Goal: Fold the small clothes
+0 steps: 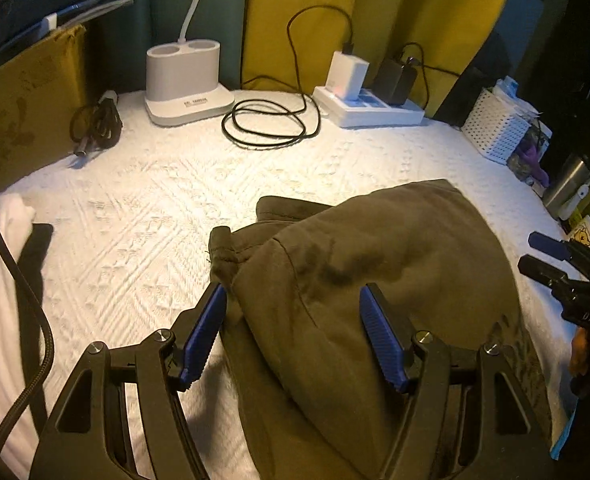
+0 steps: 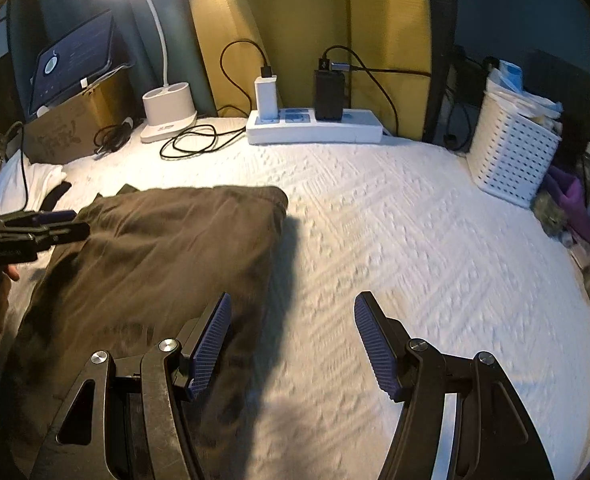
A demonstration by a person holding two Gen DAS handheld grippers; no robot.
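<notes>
An olive-brown garment (image 1: 375,264) lies bunched and partly folded on the white textured cover (image 1: 143,216). My left gripper (image 1: 295,314) hovers open over the garment's left hem; cloth lies below the blue pads (image 1: 207,328), not pinched. In the right wrist view the same garment (image 2: 163,248) fills the left side. My right gripper (image 2: 293,338) is open above the garment's right edge, its left pad over cloth and its right pad over bare cover. Each gripper shows in the other's view: the right gripper (image 1: 547,254) at the far right, the left gripper (image 2: 51,226) at the far left.
Along the back stand a white lamp base (image 1: 185,80), a coiled black cable (image 1: 267,122) and a power strip with chargers (image 2: 315,126). A white perforated basket (image 2: 511,156) and a metal tumbler (image 1: 567,184) sit right. White cloth (image 1: 3,240) and a cardboard box (image 2: 71,132) sit left.
</notes>
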